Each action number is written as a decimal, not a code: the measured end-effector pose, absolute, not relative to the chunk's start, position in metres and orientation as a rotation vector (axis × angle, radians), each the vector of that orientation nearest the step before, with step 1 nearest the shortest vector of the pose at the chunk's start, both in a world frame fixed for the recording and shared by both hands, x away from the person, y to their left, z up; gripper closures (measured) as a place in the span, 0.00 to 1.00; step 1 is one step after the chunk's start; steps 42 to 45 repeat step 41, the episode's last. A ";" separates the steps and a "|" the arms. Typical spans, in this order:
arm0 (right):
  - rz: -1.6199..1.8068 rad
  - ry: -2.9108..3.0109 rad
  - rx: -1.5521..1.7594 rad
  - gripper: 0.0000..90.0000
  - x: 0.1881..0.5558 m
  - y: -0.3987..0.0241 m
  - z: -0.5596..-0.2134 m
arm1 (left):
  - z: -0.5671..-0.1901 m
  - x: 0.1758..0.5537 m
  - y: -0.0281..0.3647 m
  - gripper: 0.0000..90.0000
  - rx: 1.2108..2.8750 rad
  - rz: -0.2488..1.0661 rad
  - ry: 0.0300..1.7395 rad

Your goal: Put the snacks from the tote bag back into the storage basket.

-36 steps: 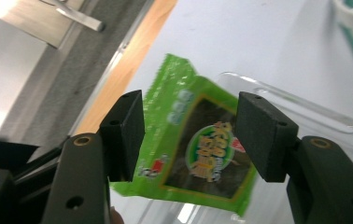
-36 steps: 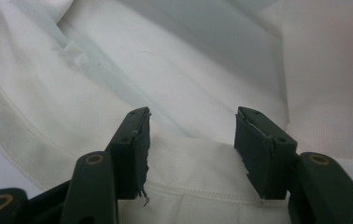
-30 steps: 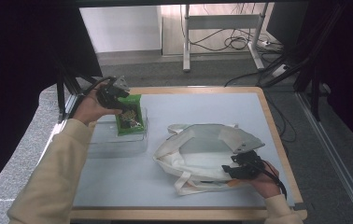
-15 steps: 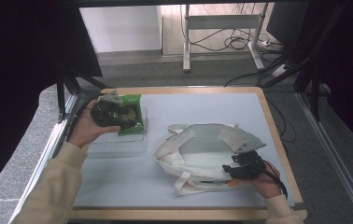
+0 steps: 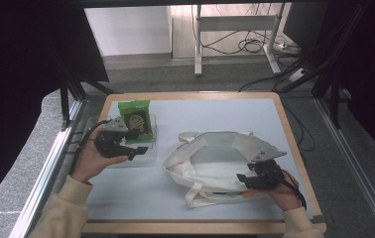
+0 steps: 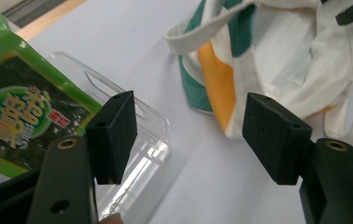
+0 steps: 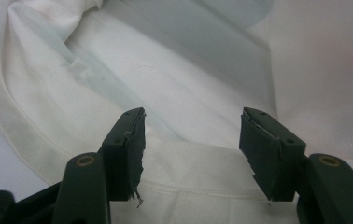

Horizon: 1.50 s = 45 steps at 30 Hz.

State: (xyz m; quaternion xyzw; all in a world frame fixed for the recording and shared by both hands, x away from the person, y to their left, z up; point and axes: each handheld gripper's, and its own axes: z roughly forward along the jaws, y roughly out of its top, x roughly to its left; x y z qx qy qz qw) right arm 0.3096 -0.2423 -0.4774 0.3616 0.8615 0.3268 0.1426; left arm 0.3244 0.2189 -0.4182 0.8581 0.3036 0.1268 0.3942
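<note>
While the right gripper sits at the near rim of the white tote bag, its jaws stand apart and have just been opening, with only the bag's hemmed edge lying below and between them in the right gripper view; the pads seem not to press the cloth, though the angle makes that hard to judge. That bag lies open on the right half of the grey table mat, its green and orange side showing in the left gripper view. On the left, the left gripper hangs over a clear plastic tray, jaws wide and just opened further, nothing between them. A green packet rests in the tray, just beyond that gripper.
</note>
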 end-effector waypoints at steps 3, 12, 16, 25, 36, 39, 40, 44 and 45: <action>0.958 2.475 1.048 0.44 0.309 -0.244 -0.476 | -0.427 0.315 0.218 0.38 2.172 0.316 0.776; 0.968 2.472 1.036 0.44 0.308 -0.243 -0.474 | -0.456 0.289 0.214 0.38 2.152 0.291 0.803; 0.971 2.466 1.030 0.44 0.306 -0.242 -0.473 | -0.463 0.283 0.213 0.38 2.140 0.284 0.810; 0.966 2.462 1.026 0.43 0.305 -0.243 -0.474 | -0.482 0.275 0.211 0.37 2.121 0.277 0.834; 0.965 2.464 1.015 0.43 0.304 -0.242 -0.474 | -0.482 0.275 0.212 0.35 2.106 0.274 0.839; 0.974 2.462 1.017 0.43 0.305 -0.241 -0.474 | -0.481 0.275 0.213 0.34 2.103 0.281 0.841; 0.974 2.462 1.017 0.43 0.305 -0.241 -0.474 | -0.481 0.275 0.213 0.34 2.103 0.281 0.841; 0.975 2.463 1.013 0.43 0.305 -0.241 -0.474 | -0.482 0.275 0.213 0.34 2.105 0.281 0.842; 0.975 2.463 1.013 0.43 0.305 -0.241 -0.474 | -0.482 0.275 0.213 0.34 2.105 0.281 0.842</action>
